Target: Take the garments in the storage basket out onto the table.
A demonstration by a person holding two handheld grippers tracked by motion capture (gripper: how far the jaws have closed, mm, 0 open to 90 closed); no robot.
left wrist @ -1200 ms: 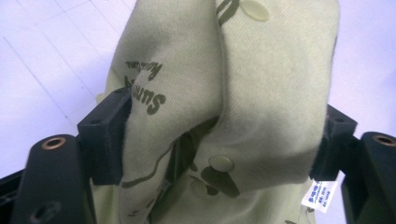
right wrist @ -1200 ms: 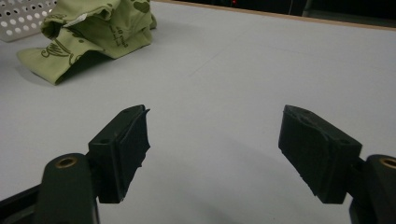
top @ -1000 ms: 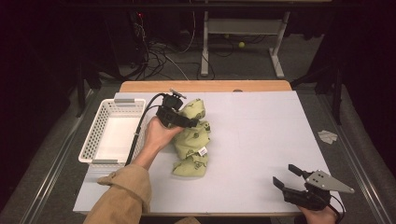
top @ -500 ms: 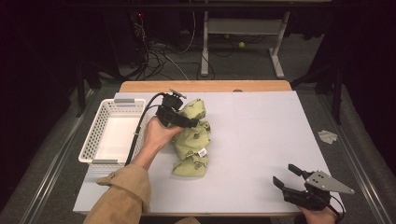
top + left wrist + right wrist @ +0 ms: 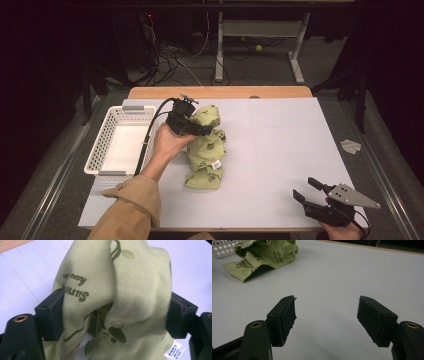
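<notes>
Green garment [image 5: 117, 302] clamped in left gripper [image 5: 115, 312], printed lettering and snaps up close; right gripper [image 5: 327, 315] apart, just narrowing, nothing between.

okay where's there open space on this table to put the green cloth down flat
The widest bare stretch of the table lies between the green cloth and the right gripper, running back to the wooden edge. The white basket is bare inside too. It is crowded only between the basket and cloth, where the left gripper clamps it.

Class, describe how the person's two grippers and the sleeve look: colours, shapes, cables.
Both grippers are black with two blocky jaws and brass-coloured holes. The left gripper trails a black cable; the right gripper carries a grey three-cornered plate. The sleeve is tan.
</notes>
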